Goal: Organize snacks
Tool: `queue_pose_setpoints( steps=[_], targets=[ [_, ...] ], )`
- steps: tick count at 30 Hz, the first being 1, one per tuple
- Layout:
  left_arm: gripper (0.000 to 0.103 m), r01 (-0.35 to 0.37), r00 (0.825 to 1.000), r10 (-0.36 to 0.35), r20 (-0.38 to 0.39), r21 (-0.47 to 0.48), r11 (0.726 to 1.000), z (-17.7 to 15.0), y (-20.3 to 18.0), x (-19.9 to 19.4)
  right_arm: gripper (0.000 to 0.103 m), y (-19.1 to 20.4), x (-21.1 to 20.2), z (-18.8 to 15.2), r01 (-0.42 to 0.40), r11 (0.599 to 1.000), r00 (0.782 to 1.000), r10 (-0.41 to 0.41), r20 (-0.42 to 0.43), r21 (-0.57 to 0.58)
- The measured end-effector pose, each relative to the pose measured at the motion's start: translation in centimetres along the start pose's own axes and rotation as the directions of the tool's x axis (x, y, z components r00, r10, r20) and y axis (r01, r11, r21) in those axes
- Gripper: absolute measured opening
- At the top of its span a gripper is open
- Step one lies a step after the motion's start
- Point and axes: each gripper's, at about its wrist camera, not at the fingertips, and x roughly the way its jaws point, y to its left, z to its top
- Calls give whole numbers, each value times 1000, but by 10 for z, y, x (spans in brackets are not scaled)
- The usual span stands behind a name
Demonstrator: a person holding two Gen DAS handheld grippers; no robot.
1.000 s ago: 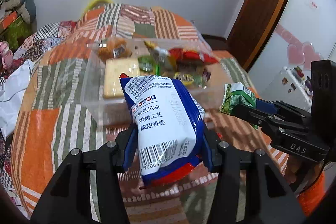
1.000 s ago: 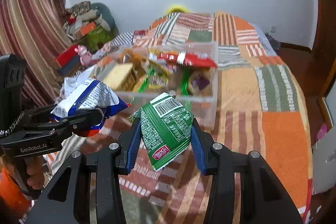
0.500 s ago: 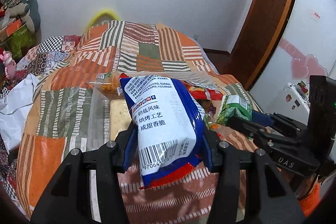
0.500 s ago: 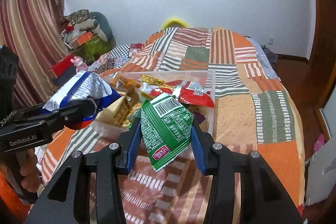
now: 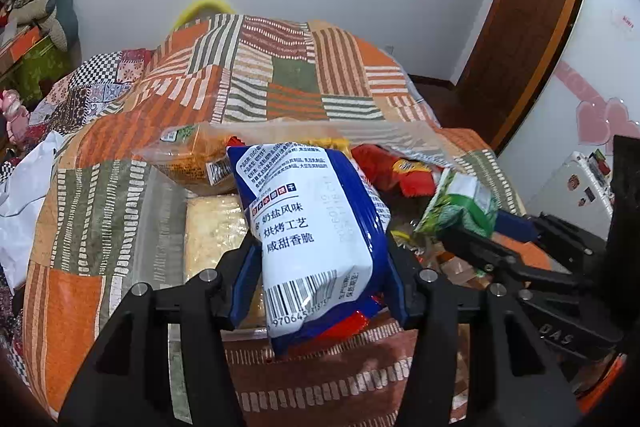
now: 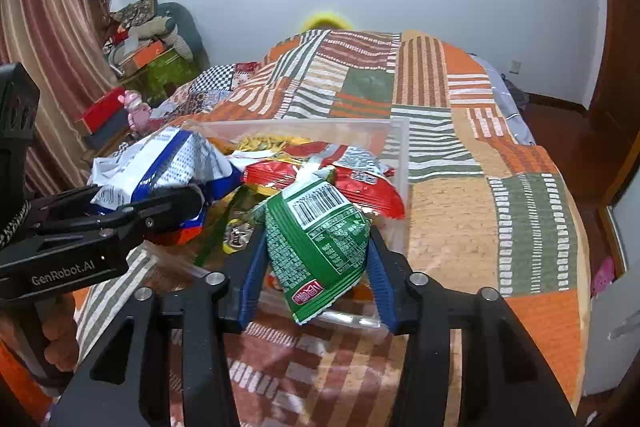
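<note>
The left gripper (image 5: 320,263) has the blue-and-white snack bag (image 5: 316,227) between its jaws, which have just been opening. The right gripper (image 6: 316,263) likewise carries the green snack packet (image 6: 320,243), its jaws just loosening around it. Both packs hang over the near edge of the clear plastic bin (image 6: 400,147), already full of snacks, on the patchwork bedspread (image 6: 460,187).

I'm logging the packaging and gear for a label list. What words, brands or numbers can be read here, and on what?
"奶盐风味", "烘烤工艺", "咸甜香脆": blue and white snack bag in the left tongs.
"97064...": under its barcode; the rest is hidden.
"GenRobot.AI": body of the left tongs, right wrist view.
"DAS": body of the right tongs, left wrist view.
Green snack packet: barcode and small print, too small to read.
</note>
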Motion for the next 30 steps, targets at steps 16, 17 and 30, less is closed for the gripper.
queue_pose_setpoints(
  steps=[16, 17, 30],
  targets=[
    [68, 21, 982, -18, 189, -14, 1000, 5, 5, -95, 70, 9, -79, 13, 9, 1000, 989, -9, 145, 2],
    [68, 22, 978, -19, 210, -14, 1000, 6, 5, -104, 70, 11, -89, 16, 7, 1000, 986, -7, 166, -1],
    [87, -48, 882, 20, 471, 47, 998, -13, -18, -230, 84, 46, -186, 16, -8, 1000, 919, 16, 395, -22]
  ],
)
